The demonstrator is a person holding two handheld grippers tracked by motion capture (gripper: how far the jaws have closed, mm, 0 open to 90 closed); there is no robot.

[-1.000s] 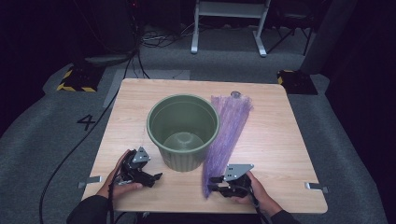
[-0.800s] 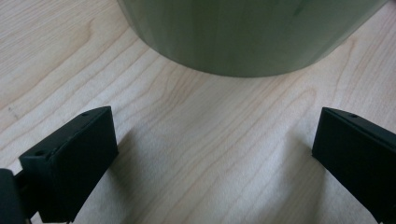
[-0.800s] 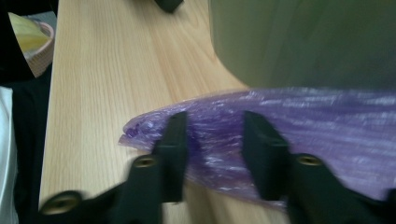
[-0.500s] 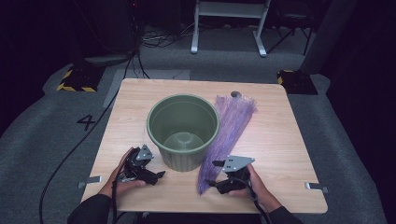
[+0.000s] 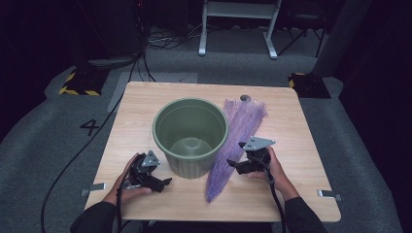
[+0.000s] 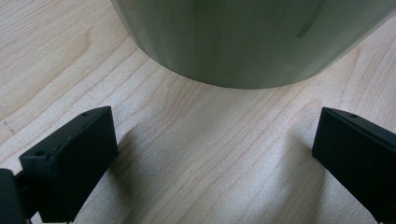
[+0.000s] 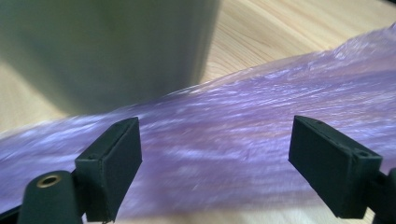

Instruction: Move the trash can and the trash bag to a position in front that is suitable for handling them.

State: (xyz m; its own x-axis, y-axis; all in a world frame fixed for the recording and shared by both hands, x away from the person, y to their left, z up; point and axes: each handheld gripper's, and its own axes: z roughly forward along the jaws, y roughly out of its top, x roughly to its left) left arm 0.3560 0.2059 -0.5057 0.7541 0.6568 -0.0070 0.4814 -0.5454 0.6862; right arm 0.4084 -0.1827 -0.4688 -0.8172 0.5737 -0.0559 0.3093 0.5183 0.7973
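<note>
The purple plastic bag (image 5: 236, 141) lies flattened on the desk (image 5: 145, 102), a long strip running from near the far edge, right of centre, down toward the near edge, its left side tucked against the green bucket (image 5: 190, 136) that stands mid-desk. The right gripper (image 5: 239, 166) has just been opening its jaws; they now stand spread wide with nothing between them, hovering just above the bag's lower half, right of the bucket. From its own camera the bag (image 7: 261, 121) passes under and beyond both jaws, the bucket wall (image 7: 107, 46) looming behind. I'd say the bag has been let go and the step in hand is a re-grip, probably to line the bucket with it. The next move calls for catching one thin layer at the bag's mouth, which is fiddly on slick film. The left gripper (image 5: 163, 183) waits near the near-left corner, jaws spread and empty, aimed at the bucket's base (image 6: 243, 42)
</note>
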